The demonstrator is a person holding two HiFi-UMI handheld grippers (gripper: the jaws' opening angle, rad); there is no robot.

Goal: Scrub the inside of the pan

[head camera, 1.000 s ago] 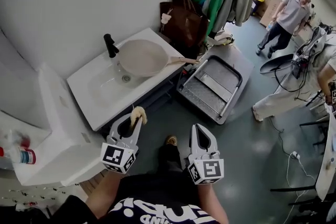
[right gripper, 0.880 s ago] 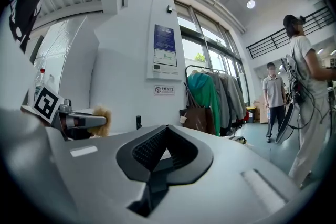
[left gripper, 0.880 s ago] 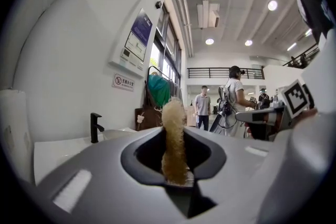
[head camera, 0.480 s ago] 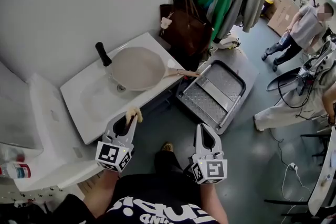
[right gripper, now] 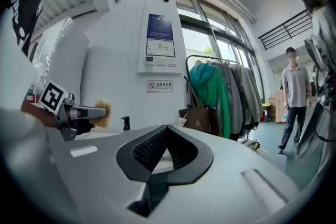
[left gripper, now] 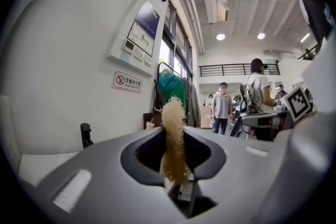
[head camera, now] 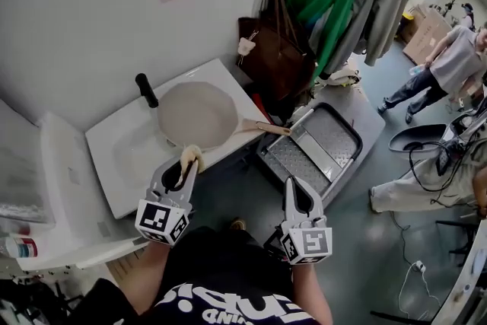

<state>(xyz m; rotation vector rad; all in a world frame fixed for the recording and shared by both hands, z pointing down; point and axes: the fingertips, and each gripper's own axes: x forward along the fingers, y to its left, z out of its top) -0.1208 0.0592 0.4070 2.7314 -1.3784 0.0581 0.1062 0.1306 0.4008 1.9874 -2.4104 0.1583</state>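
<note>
Scrubbing has not started, I judge. The round beige pan with a wooden handle rests across the white washbasin, just ahead of the left gripper and untouched. That gripper is clamped on a tan fibrous scrub pad (its tuft pokes past the tips). The right gripper, beside it, is closed on nothing. The 2 grippers point level, forearms extended.

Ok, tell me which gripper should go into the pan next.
Left. The left gripper grips the tan scrub pad and sits nearest the pan; the right gripper is shut, empty and farther off.
</note>
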